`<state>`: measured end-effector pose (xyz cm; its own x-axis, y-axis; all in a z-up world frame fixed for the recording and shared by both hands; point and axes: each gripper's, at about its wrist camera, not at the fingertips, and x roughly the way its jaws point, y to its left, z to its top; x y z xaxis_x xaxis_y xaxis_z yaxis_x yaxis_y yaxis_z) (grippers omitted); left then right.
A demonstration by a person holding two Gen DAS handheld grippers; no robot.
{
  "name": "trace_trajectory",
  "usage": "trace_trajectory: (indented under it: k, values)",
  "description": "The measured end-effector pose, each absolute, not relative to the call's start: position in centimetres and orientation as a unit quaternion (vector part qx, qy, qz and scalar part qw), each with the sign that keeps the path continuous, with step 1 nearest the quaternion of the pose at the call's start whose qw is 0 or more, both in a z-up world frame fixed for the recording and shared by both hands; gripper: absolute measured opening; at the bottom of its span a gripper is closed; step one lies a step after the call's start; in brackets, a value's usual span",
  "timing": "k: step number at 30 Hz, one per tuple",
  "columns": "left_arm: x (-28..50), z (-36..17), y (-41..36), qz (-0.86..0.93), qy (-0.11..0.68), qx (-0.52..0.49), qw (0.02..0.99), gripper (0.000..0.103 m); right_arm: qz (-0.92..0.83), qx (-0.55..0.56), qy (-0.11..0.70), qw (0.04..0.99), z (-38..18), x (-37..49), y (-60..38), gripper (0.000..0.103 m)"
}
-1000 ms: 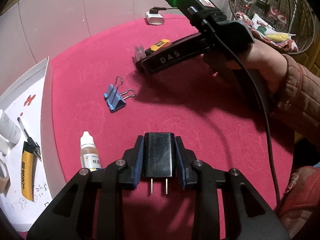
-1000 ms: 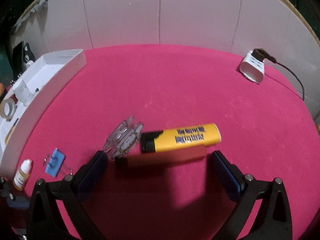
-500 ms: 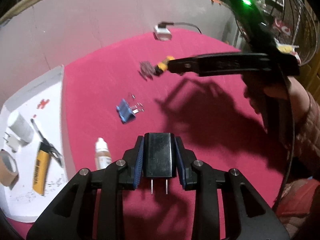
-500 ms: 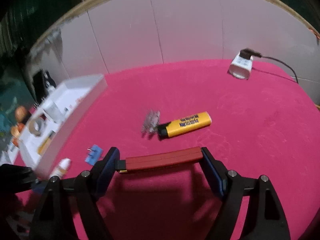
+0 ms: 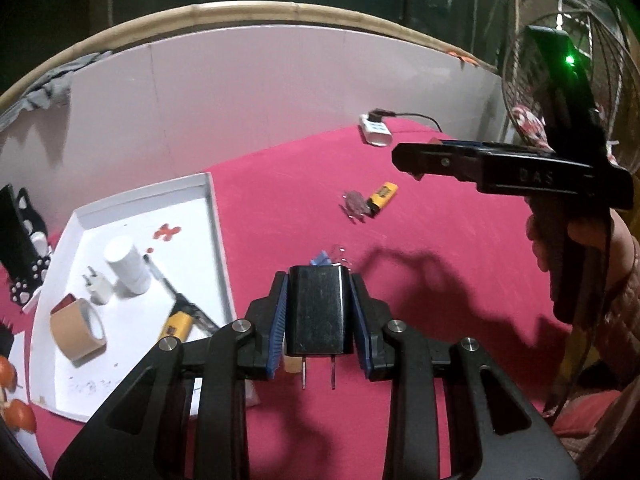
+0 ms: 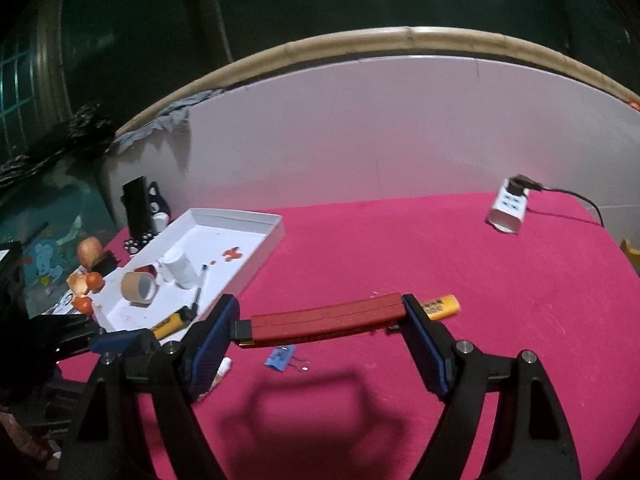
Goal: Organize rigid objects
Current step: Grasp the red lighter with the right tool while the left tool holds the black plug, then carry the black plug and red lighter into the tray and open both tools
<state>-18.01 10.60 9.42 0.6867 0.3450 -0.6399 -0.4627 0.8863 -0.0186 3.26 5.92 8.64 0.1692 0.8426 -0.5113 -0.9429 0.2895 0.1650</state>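
My left gripper is shut on a black charger plug, prongs toward the camera, held above the red table. My right gripper is shut endwise on a long red cutter with a black end, also off the table. In the left wrist view the right gripper shows from the side at upper right, in a person's hand. The left gripper shows at the lower left of the right wrist view. A white tray at the left holds a tape roll, a white cylinder, a small plug and a yellow tool.
On the red cloth lie a yellow lighter beside clear clips, a blue binder clip and a dropper bottle. A white power adapter with a cable sits by the back wall.
The right gripper's jaws shut on the red cutter and lifted it off the cloth. Both grippers have risen, and the tray has come into fuller view. The left grip on the plug is unchanged.
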Motion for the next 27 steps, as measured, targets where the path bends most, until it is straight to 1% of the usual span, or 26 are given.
trace_trajectory:
  k: [6, 16, 21, 27]
  values:
    - [-20.3, 10.2, 12.7, 0.259, 0.306, -0.103, 0.91, 0.029, 0.608, -0.112, 0.247, 0.746, 9.7, 1.0, 7.6, 0.081]
    - [-27.7, 12.3, 19.6, 0.377, 0.256, -0.141, 0.879, 0.029, 0.645, -0.136, 0.225, 0.718, 11.2, -2.5, 11.2, 0.081]
    - [-29.4, 12.6, 22.6, 0.428, 0.253, -0.146, 0.855, 0.029, 0.663, -0.146, 0.22, 0.701, 11.7, -4.3, 13.7, 0.081]
    - [-29.1, 12.1, 24.6, 0.454, 0.263, -0.144, 0.839, 0.029, 0.676, -0.165, 0.217, 0.684, 11.5, -6.4, 16.7, 0.081]
